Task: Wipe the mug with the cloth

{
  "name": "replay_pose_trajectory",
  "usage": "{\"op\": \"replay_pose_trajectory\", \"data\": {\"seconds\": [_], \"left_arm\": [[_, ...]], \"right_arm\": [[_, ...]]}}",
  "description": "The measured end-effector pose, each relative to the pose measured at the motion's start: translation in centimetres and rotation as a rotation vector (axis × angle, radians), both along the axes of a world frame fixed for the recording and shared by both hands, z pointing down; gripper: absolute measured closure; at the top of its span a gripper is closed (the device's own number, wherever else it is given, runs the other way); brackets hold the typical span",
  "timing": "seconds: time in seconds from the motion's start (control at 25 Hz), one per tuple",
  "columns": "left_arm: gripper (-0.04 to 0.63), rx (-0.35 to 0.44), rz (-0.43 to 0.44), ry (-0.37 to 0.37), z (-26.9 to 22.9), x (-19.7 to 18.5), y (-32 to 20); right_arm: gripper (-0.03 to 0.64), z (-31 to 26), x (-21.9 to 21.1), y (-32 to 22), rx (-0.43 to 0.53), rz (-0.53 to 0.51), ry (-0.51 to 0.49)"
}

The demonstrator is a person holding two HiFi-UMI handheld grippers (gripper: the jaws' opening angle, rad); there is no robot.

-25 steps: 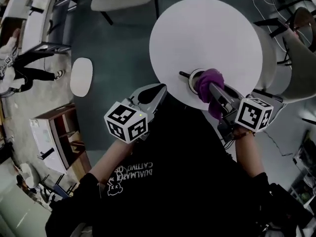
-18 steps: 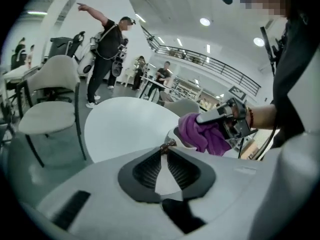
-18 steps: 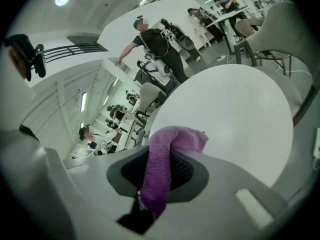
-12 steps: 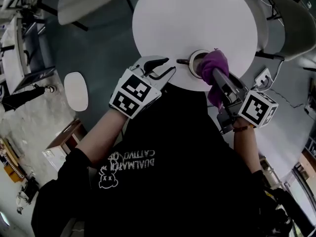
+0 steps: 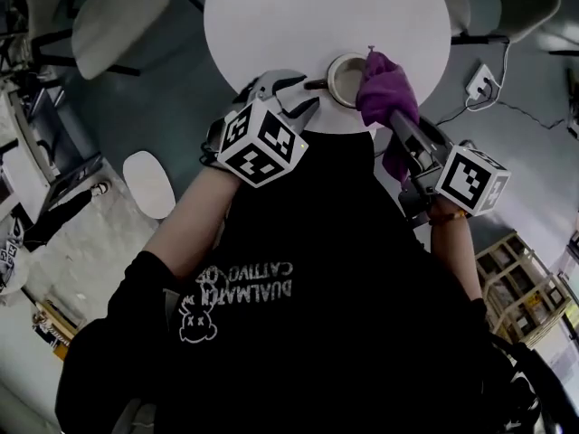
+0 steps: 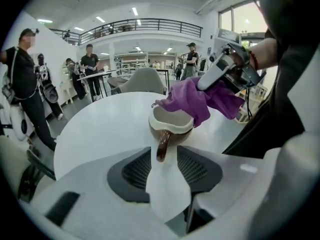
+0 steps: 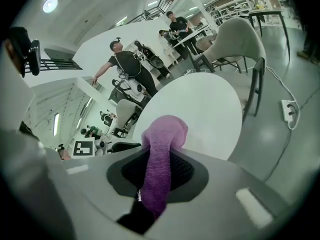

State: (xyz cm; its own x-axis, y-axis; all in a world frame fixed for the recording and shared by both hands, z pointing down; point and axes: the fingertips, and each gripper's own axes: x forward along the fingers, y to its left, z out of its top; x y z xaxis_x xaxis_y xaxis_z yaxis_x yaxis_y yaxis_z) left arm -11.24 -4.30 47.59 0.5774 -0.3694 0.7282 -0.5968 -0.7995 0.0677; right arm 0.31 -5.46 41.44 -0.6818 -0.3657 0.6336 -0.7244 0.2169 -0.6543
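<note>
Right now the mug (image 6: 171, 125) stands upright near the edge of the round white tabletop (image 5: 271, 16), its brown handle (image 6: 163, 145) pointing at the left hand-held gripper (image 6: 164, 156). That gripper's jaws stand a little apart. The end of the handle lies between their tips with a sliver of tabletop showing on each side, so it does not look clamped.

The right hand-held gripper (image 7: 159, 156) is closed on the purple cloth (image 7: 162, 134), which bunches out past the jaws. In the left gripper view the cloth drapes over the far side of the mug's rim.

The mug looks ceramic and glazed, so probably stiff, fairly heavy for its size, slick and breakable. With nothing clamping it, it would likely slide or tip under a sideways wipe. The handle seems the best place to hold, taken close to the body so the mug cannot swivel. The cloth is soft and limp; only the wad nearest the jaws will press with any firmness.
</note>
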Motion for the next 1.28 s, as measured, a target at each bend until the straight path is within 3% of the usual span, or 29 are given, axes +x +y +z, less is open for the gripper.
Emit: {"op": "replay_pose_trajectory", "data": {"seconds": [0.16, 0.4, 0.8, 1.28], "left_arm": [[0.433, 0.014, 0.054, -0.011, 0.3, 1.3, -0.3], [0.495, 0.009, 0.051, 0.007, 0.0, 2.0, -0.9], [0.522, -0.008, 0.090, 0.015, -0.2, 2.1, -0.8], [0.526, -0.011, 0.160, -0.021, 0.1, 2.1, -0.7]], "right_arm": [[0.538, 1.9, 2.2, 2.4, -0.071, 0.014, 0.058], [0.538, 4.6, 1.4, 5.8, -0.161, -0.152, 0.132], [0.538, 3.7, -7.9, 6.6, -0.266, -0.260, -0.114], [0.537, 4.3, -9.2, 5.8, -0.271, -0.296, -0.068]]}}
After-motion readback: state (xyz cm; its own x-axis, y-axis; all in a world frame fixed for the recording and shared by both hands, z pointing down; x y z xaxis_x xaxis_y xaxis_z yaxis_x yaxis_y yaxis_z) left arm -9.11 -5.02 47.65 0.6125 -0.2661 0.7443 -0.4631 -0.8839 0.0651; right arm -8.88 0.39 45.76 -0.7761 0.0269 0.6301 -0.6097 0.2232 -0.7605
